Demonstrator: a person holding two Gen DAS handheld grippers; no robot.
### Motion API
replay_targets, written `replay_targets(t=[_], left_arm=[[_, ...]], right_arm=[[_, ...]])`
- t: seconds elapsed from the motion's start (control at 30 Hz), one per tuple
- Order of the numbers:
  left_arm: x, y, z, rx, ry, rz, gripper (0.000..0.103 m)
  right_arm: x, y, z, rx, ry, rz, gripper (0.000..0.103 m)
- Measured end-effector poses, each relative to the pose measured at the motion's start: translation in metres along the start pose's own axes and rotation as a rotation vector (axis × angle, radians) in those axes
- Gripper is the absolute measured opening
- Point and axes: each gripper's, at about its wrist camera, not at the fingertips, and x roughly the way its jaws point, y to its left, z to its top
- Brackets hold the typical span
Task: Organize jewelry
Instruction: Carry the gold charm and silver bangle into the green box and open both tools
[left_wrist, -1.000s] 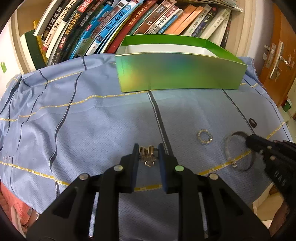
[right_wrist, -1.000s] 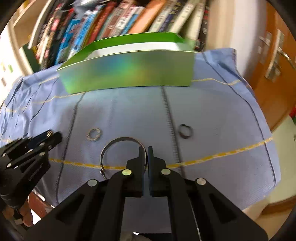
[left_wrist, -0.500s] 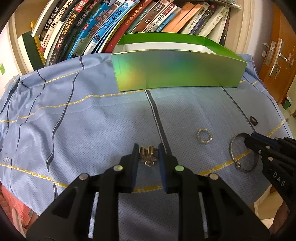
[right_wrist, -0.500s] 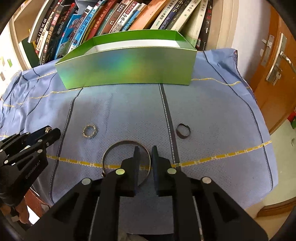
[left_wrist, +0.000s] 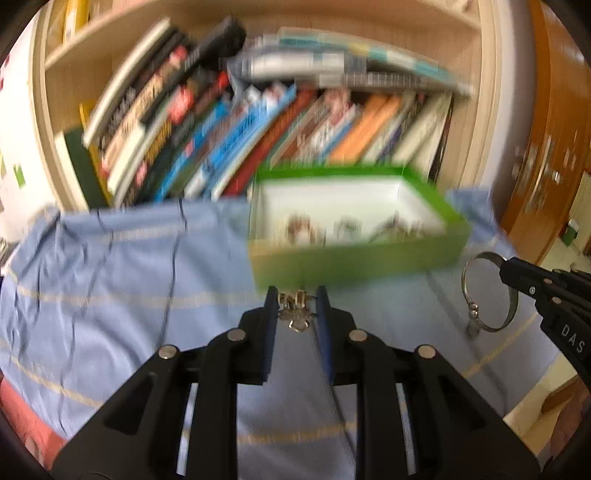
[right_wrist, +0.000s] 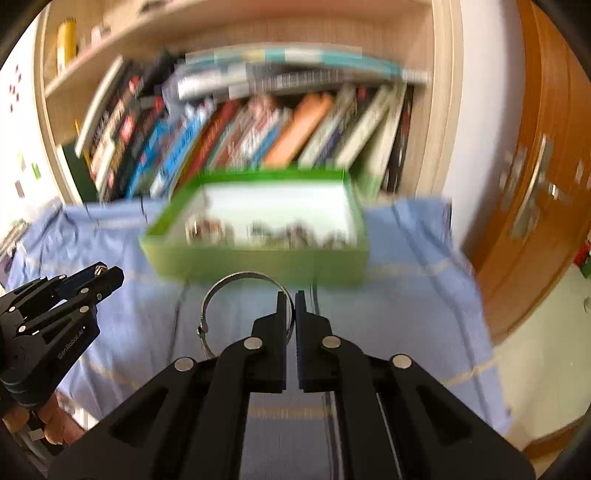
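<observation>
Bookshelf behind blue cloth (left_wrist: 110, 266). Green box (left_wrist: 354, 258) already holds several pieces. Left gripper (left_wrist: 295, 302) clamps charm (left_wrist: 293, 306); right gripper (right_wrist: 290, 306) pinches bangle (right_wrist: 236, 291), both aloft near box. Drop-off remains.

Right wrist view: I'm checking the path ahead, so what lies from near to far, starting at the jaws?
right gripper → silver bangle pinched in its jaws → green box holding jewelry → leaning books on the shelf.
</observation>
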Motion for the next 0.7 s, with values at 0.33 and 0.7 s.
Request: replay_targets(t=[0.33, 0.7], left_arm=[[0.048, -0.008, 0.127, 0.006, -0.028, -0.026, 0.021], [0.192, -0.016, 0.095, 0.013, 0.292, 0.062, 0.054]], right_arm=[[0.054, -0.012, 0.116, 0.074, -0.031, 0.052, 0.004], [0.183, -0.033, 0.085, 0.152, 0.24, 0.008, 0.013]])
